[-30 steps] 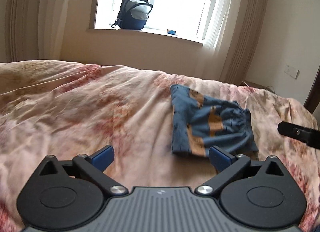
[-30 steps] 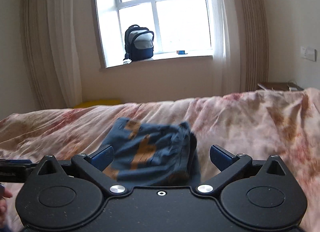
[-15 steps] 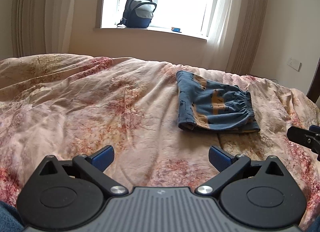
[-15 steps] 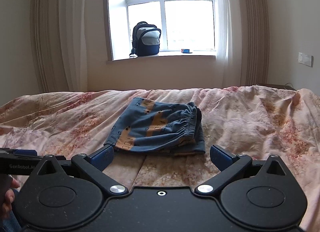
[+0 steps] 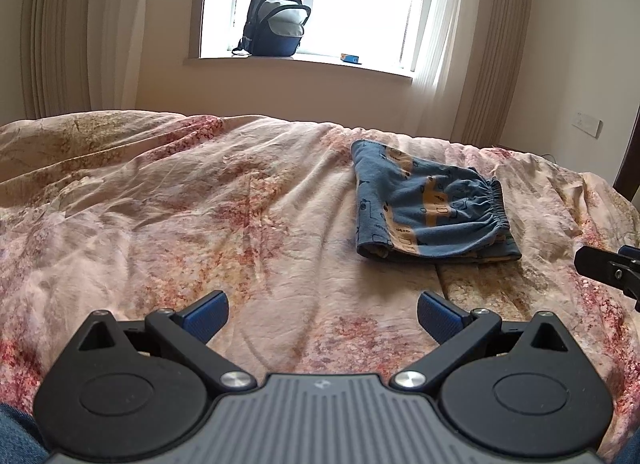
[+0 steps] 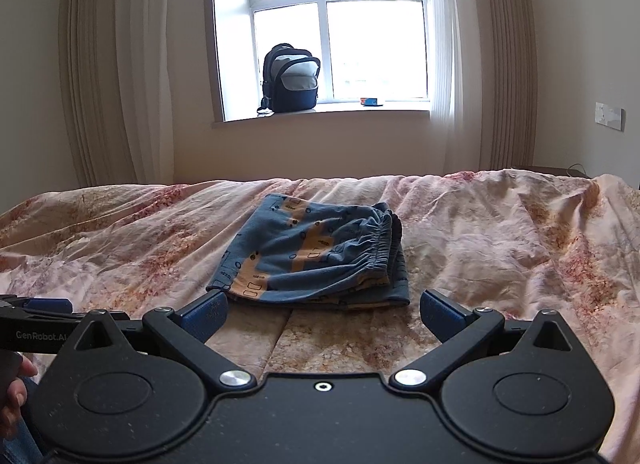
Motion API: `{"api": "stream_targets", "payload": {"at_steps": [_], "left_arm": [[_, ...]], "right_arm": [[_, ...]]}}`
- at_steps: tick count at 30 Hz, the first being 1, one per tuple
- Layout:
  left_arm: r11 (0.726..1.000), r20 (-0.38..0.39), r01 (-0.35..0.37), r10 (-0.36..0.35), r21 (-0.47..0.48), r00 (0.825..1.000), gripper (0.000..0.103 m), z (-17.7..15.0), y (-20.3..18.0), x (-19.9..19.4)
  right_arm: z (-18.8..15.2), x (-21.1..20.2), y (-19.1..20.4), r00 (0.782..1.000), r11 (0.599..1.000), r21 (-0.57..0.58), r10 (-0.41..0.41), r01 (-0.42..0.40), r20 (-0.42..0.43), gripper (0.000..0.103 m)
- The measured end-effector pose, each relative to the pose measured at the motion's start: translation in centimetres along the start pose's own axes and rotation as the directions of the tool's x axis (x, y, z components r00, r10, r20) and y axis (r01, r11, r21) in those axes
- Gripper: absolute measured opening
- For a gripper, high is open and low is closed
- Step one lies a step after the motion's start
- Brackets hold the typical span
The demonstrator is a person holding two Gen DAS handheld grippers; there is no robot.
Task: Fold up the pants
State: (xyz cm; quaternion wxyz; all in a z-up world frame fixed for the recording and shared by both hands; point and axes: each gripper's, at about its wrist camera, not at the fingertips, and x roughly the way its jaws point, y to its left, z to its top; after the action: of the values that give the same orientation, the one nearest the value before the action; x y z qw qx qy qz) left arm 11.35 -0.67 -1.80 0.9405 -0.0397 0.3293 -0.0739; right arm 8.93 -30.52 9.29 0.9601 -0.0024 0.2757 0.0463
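The pants [image 6: 316, 256] lie on the bedspread [image 5: 200, 224] as a compact blue-and-tan bundle, folded over on themselves with the elastic waistband bunched along the right edge and the layers stacked fairly squarely. My left gripper [image 5: 322, 314] hangs above bare quilt, its blue pads spread wide and holding nothing, with the pants ahead and off to the right, well apart from my fingertips. My right gripper [image 6: 322, 310] is likewise spread and empty, with the near hem of the bundle lying just beyond its pads and roughly centred between them. I judge the folding to be done or nearly so, and the step in hand is to leave the bundle tidy. To do that well I would keep both sets of fingers clear of the cloth unless a correction is truly needed, since soft knit drags easily and one careless brush could pull the top layer askew. If I tidy anything, it would be the lower layer peeking out along the near edge below the waistband: I would come in low and flat with the right pads, pinch only that edge, and nudge it under, not lift the stack. A backpack [image 6: 291, 78] sits on the windowsill [image 6: 320, 117] far behind, no concern here.
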Motion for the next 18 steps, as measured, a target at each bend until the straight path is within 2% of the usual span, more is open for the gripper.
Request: {"api": "stream_targets", "payload": {"at_steps": [18], "left_arm": [[1.0, -0.002, -0.001, 0.001, 0.005, 1.0, 0.103, -0.07, -0.12, 0.08]], "right_arm": [[0.02, -0.01, -0.04, 1.0, 1.0, 0.0, 0.001, -0.001, -0.001, 0.102]]}}
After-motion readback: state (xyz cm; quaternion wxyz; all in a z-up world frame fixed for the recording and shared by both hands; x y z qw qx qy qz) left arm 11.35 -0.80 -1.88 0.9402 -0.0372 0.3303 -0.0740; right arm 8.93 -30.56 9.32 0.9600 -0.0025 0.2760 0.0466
